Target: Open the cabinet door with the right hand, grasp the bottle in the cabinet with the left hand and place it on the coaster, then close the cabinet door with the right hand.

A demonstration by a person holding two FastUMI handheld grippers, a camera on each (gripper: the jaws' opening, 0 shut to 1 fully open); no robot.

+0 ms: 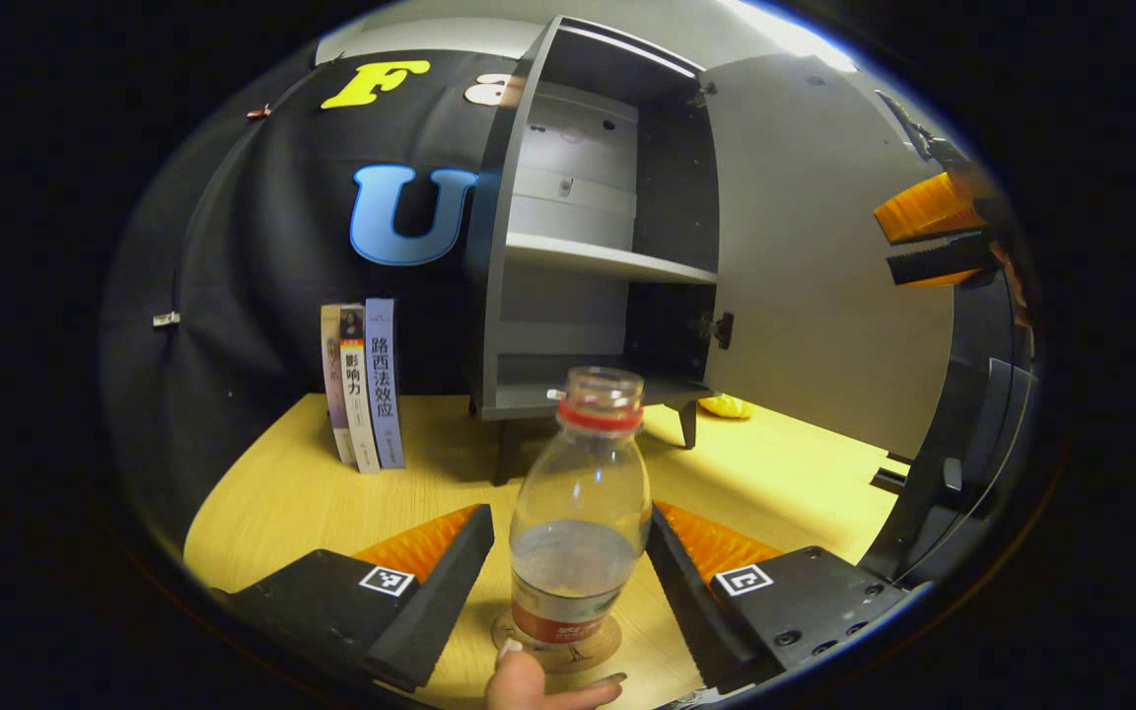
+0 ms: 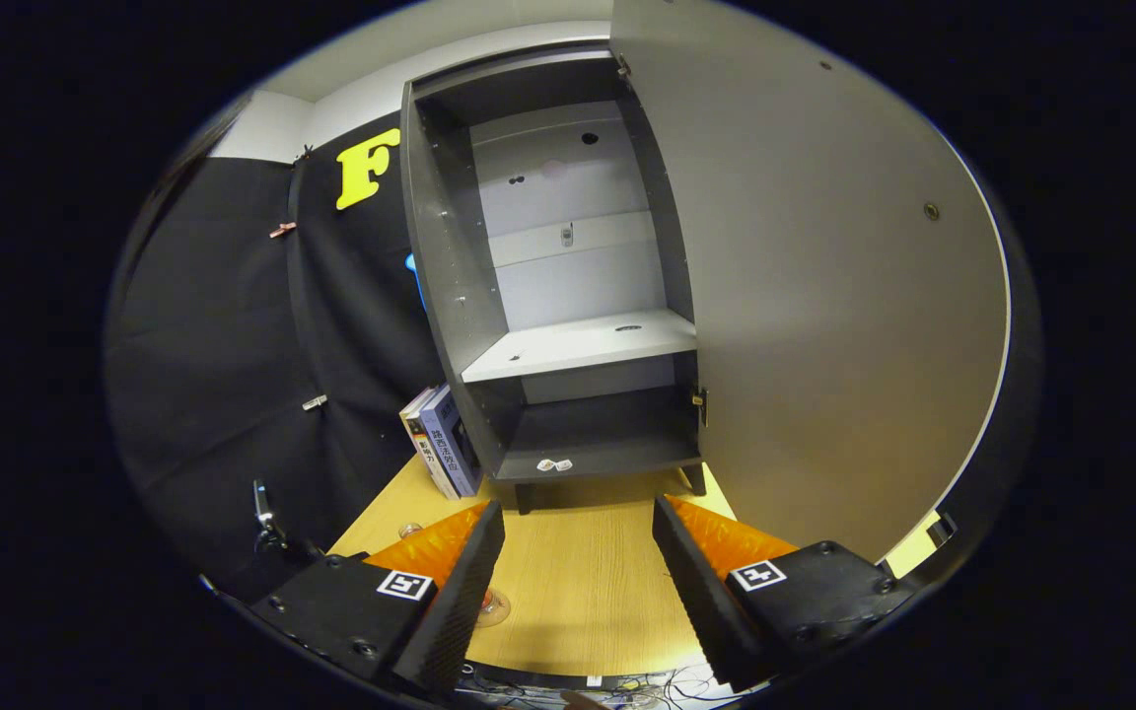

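On the coaster: the bottle (image 1: 581,513) stands upright on the round coaster (image 1: 560,646), near the front edge of the wooden table (image 1: 282,493), so the placing looks done
Left gripper: the left gripper (image 1: 568,582) has its fingers spread wide, one on each side of the bottle with a gap on both sides; it holds nothing, which reads as a release
Bottle: clear plastic, red ring at the neck, no cap that I can make out, partly filled with water
Hand: a fingertip of the person's hand (image 1: 538,685) shows at the near edge, touching or just beside the coaster
Cabinet: the grey cabinet (image 2: 568,296) stands at the far side of the table, both shelves bare apart from two small tags on the bottom one
Door: the cabinet door (image 2: 824,296) is swung wide open to the right, so the opening step is done and the closing is left
Right gripper: the right gripper (image 2: 576,582) is open and empty, its fingers apart and pointing at the cabinet, with the door close on its right; in the left gripper view it shows far right, beside the door
Books: a few books (image 1: 363,385) stand upright left of the cabinet
Progress: door opened, bottle out and set down; what remains, as I judge it, is to draw the left gripper clear and push the door shut with the right
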